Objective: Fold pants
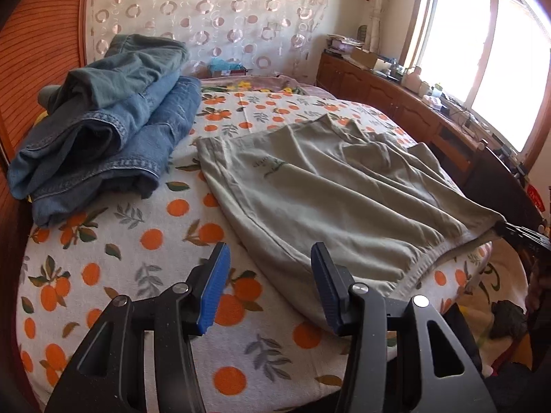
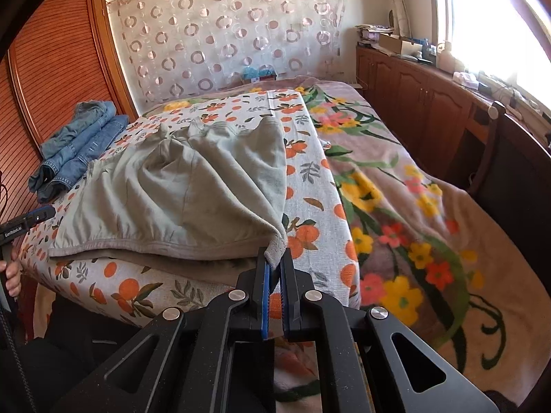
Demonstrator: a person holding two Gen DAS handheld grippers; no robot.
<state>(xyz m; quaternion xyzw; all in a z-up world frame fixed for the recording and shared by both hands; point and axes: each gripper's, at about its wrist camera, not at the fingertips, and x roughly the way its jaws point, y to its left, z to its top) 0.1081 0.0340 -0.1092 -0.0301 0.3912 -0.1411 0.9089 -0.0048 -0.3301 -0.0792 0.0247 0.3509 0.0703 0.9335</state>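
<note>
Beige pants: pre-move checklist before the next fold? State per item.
1. Right gripper pinching a corner of the beige pants: ok.
2. Left gripper on fabric: not ok, open, holding nothing.
3. Pants flat: not ok, wrinkled, far end bunched.
4. Jeans pile apart from the pants: ok.
5. Pants fully on the orange-print sheet: cannot tell; the near hem lies at the bed's edge.
6. Both legs aligned: cannot tell.
</note>
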